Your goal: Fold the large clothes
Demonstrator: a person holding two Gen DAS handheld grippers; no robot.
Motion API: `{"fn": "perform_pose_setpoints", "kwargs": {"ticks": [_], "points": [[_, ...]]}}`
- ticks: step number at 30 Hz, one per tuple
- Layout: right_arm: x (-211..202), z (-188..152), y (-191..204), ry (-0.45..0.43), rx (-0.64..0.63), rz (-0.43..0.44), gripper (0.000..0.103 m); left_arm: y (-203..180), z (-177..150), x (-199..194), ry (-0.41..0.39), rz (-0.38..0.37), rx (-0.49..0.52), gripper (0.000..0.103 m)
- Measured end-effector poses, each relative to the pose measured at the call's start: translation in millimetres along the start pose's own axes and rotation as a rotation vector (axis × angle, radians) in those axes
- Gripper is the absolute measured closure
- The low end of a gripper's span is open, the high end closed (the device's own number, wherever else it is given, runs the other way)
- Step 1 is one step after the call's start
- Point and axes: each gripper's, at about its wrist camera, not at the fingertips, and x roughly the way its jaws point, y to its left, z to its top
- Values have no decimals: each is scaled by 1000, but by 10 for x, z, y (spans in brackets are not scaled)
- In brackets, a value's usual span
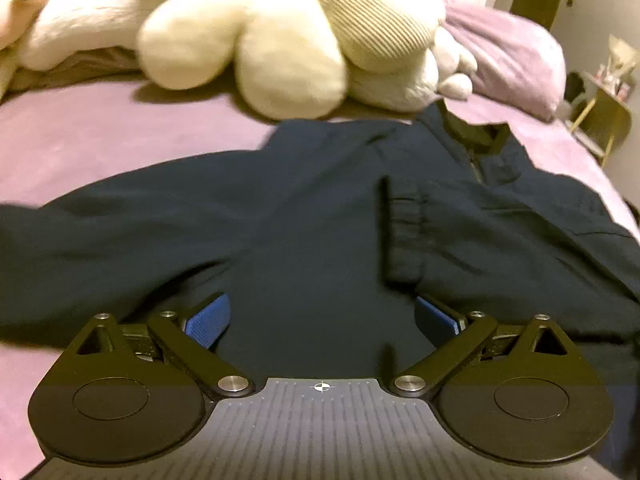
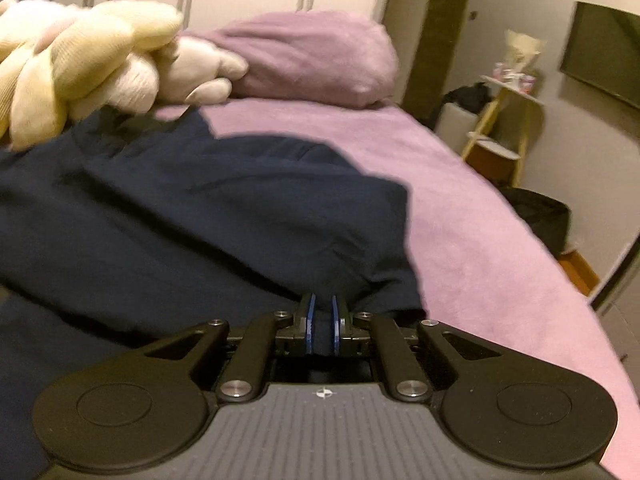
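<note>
A dark navy zip jacket (image 1: 320, 208) lies spread on the purple bed, collar (image 1: 480, 140) toward the pillows, one cuffed sleeve (image 1: 404, 236) folded across its front. My left gripper (image 1: 322, 316) is open, its blue pads wide apart over the jacket's lower edge, holding nothing. In the right wrist view the jacket (image 2: 200, 208) fills the left and middle. My right gripper (image 2: 323, 320) is shut on a bunched fold of the jacket's right side, with fabric pinched between the blue pads.
Cream plush toys (image 1: 280, 40) and a purple pillow (image 2: 312, 56) lie at the head of the bed. The purple sheet (image 2: 480, 220) extends right to the bed edge. A small shelf (image 2: 508, 120) and dark bin (image 2: 548, 216) stand beside the bed.
</note>
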Motion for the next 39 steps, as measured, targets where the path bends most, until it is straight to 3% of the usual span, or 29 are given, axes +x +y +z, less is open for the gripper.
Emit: {"fn": "perform_pose_setpoints", "kwargs": {"ticks": [2, 4, 9, 16, 19, 23, 25, 26, 27, 28, 30, 32, 36, 39], "points": [[-181, 44, 26, -39, 29, -45, 87, 293, -73, -196, -13, 3, -36, 1], [-329, 75, 100, -54, 62, -19, 87, 626, -171, -352, -24, 24, -95, 1], [-623, 28, 723, -50, -6, 155, 87, 1533, -389, -587, -52, 74, -288, 1], [-831, 189, 1892, -21, -68, 451, 89, 2925, -589, -723, -175, 108, -701, 1], [-841, 329, 2402, -37, -93, 541, 90, 3379, -648, -721, -227, 95, -857, 1], [-809, 449, 3046, -42, -102, 613, 90, 3757, -604, -614, -239, 36, -964, 5], [-775, 468, 3259, -32, -90, 634, 90, 3818, -538, -598, -248, 45, -968, 16], [-758, 460, 3360, -25, -94, 639, 90, 3830, -495, -582, -238, 65, -953, 36], [-742, 441, 3436, -25, -102, 639, 90, 3835, -459, -556, -216, 99, -941, 49], [-713, 417, 3498, -18, -112, 636, 90, 3841, -456, -530, -203, 114, -932, 54], [-579, 330, 3627, 42, -128, 621, 90, 3861, -455, -496, -200, 105, -924, 73], [-402, 205, 3688, 107, -124, 619, 90, 3886, -467, -511, -214, 71, -921, 86], [-440, 241, 3666, 110, -149, 633, 90, 3869, -413, -643, -270, 37, -882, 90], [-590, 312, 3549, 29, -92, 633, 91, 3751, -311, -785, -297, 26, -840, 90]]}}
